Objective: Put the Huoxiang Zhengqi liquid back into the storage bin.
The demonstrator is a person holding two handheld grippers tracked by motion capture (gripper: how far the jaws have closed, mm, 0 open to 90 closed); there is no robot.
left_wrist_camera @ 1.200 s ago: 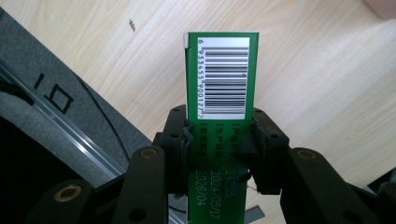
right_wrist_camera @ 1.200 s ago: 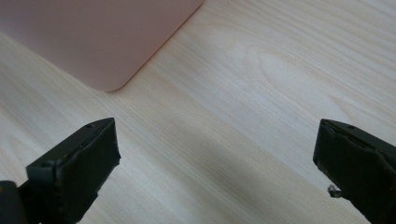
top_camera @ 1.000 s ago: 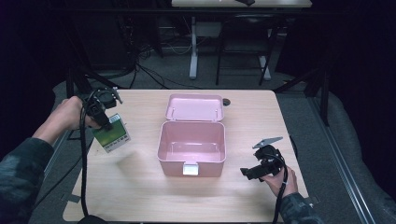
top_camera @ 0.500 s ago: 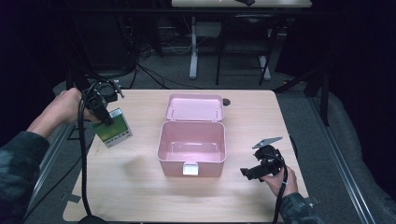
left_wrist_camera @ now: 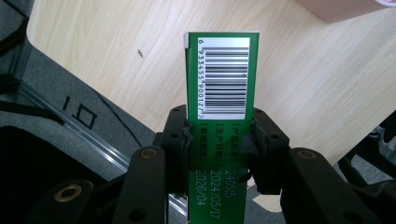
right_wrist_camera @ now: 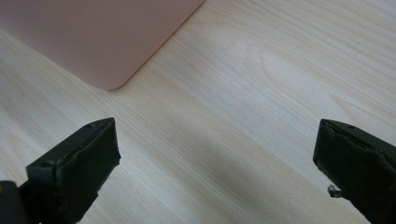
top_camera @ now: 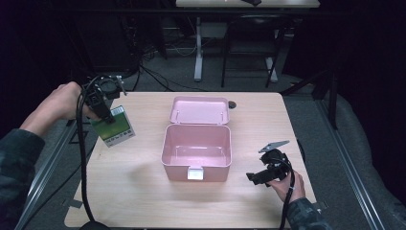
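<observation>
A green carton (top_camera: 113,127) with a white barcode label (left_wrist_camera: 222,84) hangs above the table's left edge, and my left gripper (top_camera: 102,109) is shut on it. In the left gripper view both black jaws press the carton's sides, pads (left_wrist_camera: 183,140) against the green card. A pink box (top_camera: 196,152) stands open at the table's middle, its lid (top_camera: 199,110) leaning back and its inside bare. My right gripper (top_camera: 253,178) rests low at the front right, jaws wide apart over bare wood (right_wrist_camera: 219,154), the pink box's corner (right_wrist_camera: 93,42) just ahead of it.
The light wooden table (top_camera: 268,120) has a small dark round object (top_camera: 232,104) behind the box lid. A black cable (top_camera: 81,163) trails from the left gripper off the front left corner. Metal rails run along both table sides; another desk's legs stand behind.
My left gripper has carried the green carton a little away from me and higher, over the left edge. The right gripper has stayed put.
</observation>
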